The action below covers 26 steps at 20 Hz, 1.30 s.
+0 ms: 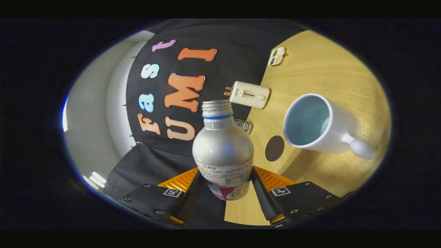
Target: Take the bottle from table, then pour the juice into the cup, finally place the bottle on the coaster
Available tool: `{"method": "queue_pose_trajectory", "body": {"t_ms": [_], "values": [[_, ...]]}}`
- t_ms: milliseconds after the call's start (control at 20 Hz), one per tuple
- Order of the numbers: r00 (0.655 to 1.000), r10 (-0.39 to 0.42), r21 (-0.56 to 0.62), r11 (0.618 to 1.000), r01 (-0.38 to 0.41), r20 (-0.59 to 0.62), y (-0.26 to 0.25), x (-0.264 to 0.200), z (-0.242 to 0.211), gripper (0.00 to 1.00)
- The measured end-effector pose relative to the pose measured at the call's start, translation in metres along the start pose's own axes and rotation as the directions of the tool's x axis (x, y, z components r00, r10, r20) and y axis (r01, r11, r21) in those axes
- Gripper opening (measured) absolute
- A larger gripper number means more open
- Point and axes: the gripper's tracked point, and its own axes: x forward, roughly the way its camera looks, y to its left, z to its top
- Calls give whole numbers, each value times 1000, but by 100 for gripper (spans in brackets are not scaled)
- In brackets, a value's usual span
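Note:
My gripper (pixel 225 187) is shut on the silver bottle (pixel 223 148), both fingers pressing its labelled lower body. The bottle has no cap and a blue ring under its threaded neck, and it is held off the table, tilted with the whole scene. The white cup (pixel 318 125) with a pale blue inside and a knobbed handle stands on the wooden table (pixel 327 72), beyond the fingers and to the right of the bottle's mouth. The round dark coaster (pixel 274 148) lies flat on the table between the bottle and the cup.
A cream charger block with prongs (pixel 249 94) lies beyond the bottle near the table's far edge. A small clear ribbed item (pixel 243 125) sits just behind the bottle's shoulder. A small flat case (pixel 276 56) lies farther off. The booth's black cloth hangs behind.

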Motion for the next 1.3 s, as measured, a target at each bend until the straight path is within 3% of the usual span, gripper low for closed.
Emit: {"method": "queue_pose_trajectory", "body": {"t_ms": [650, 1300], "values": [[996, 28, 283, 959, -2, -88, -6, -4, -7, 78], [996, 55, 414, 910, -18, -77, -7, -10, -3, 78]]}}
